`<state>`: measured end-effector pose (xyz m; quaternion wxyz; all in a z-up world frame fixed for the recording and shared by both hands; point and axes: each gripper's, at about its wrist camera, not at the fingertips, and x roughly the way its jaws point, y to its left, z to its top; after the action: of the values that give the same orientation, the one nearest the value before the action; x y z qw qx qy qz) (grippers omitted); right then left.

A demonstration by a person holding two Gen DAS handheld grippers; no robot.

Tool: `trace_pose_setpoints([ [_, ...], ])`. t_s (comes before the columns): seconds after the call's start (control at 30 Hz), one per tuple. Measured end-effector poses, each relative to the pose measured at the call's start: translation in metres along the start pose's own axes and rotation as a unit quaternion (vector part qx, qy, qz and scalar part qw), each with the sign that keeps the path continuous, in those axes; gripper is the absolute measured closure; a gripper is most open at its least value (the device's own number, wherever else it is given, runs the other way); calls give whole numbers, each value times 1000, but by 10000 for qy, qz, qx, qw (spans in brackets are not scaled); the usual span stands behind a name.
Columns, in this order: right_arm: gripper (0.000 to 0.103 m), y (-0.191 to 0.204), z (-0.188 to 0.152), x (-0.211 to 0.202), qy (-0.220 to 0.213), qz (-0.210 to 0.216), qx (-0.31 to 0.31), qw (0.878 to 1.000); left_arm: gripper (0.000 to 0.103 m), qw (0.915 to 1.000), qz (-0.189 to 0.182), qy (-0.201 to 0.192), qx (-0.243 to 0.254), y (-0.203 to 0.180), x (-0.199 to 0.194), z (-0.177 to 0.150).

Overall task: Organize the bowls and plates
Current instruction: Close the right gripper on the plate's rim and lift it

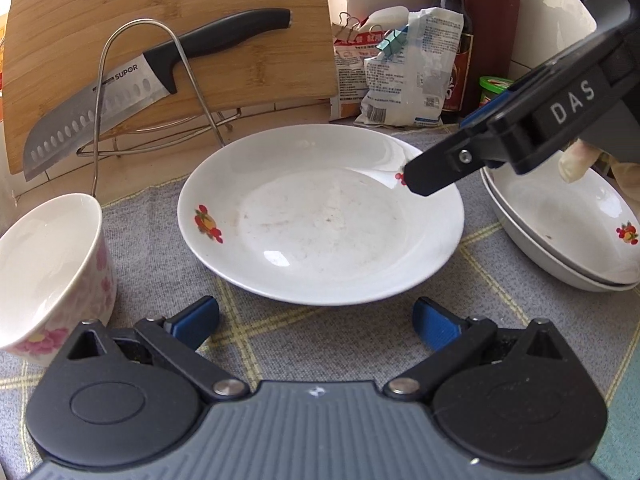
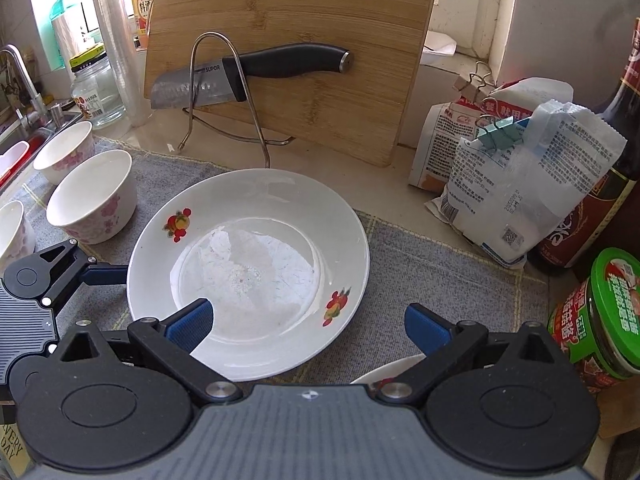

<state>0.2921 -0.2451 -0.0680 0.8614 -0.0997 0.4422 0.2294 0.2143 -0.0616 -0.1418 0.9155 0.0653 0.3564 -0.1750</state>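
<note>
A white plate (image 1: pixel 320 216) with fruit decals lies on the grey mat in the middle. My left gripper (image 1: pixel 316 320) stands open just short of its near rim, nothing between the blue pads. From the right, my right gripper (image 1: pixel 438 154) reaches in, open, one fingertip over the plate's right rim by a decal. In the right wrist view the same plate (image 2: pixel 248 272) lies ahead; my right gripper (image 2: pixel 310 326) is open, its left pad over the rim, the right pad over the mat. My left gripper (image 2: pixel 108 280) touches the plate's left edge. Stacked plates (image 1: pixel 560 232) sit to the right.
Three floral bowls (image 2: pixel 96 196) stand on the mat at the left, one close to my left gripper (image 1: pixel 48 268). Behind are a bamboo cutting board (image 1: pixel 168 40), a knife (image 1: pixel 120 88) on a wire rack, clipped bags (image 2: pixel 512 176), a dark bottle (image 2: pixel 600 200) and a green-lidded jar (image 2: pixel 600 312).
</note>
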Motion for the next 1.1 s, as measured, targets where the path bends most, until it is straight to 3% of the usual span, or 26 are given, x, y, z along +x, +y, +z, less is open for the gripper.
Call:
trace_pose_setpoints([
  [0.67, 0, -21, 41, 64, 613, 787, -172, 9949, 0, 9998, -121, -48, 140, 5, 6, 6],
  [1.1, 13, -21, 53, 82, 704, 1130, -289, 9907, 0, 9998, -118, -52, 160, 10, 3, 4],
])
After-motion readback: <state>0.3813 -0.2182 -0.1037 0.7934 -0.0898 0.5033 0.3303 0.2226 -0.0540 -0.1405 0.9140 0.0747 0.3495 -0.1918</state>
